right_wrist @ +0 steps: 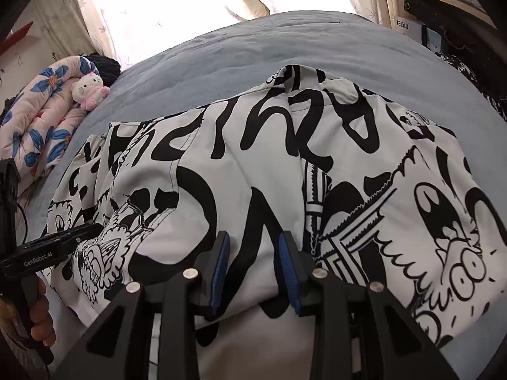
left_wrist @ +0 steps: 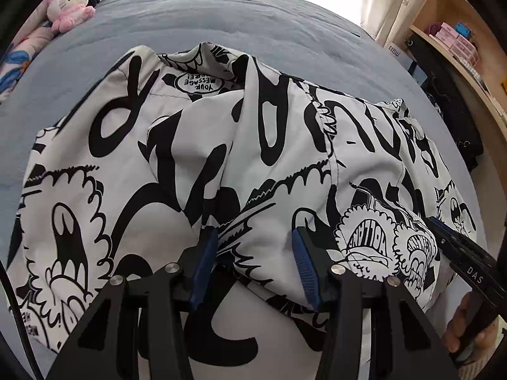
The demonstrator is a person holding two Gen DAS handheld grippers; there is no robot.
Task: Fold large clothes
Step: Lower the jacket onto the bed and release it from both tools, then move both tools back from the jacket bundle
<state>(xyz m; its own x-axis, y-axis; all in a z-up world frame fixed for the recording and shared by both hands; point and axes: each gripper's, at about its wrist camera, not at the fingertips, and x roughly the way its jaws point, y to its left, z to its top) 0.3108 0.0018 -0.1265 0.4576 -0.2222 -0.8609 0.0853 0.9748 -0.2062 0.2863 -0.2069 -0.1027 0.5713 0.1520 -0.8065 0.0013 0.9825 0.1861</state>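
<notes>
Your shirt (left_wrist: 221,164) — white with black cartoon print — lies bunched on the blue bed (left_wrist: 221,22), its near edge lifted toward you. Your left gripper (left_wrist: 255,253) has its blue-padded fingers (left_wrist: 206,259) spread, with a fold of the cloth sitting between them; whether they grip it you cannot tell. Your right gripper (right_wrist: 253,259) shows the same — fingers (right_wrist: 286,269) apart around a ridge of fabric. A plush toy (left_wrist: 68,6) and a flowered quilt (right_wrist: 38,120) rest at the bed's far left.
</notes>
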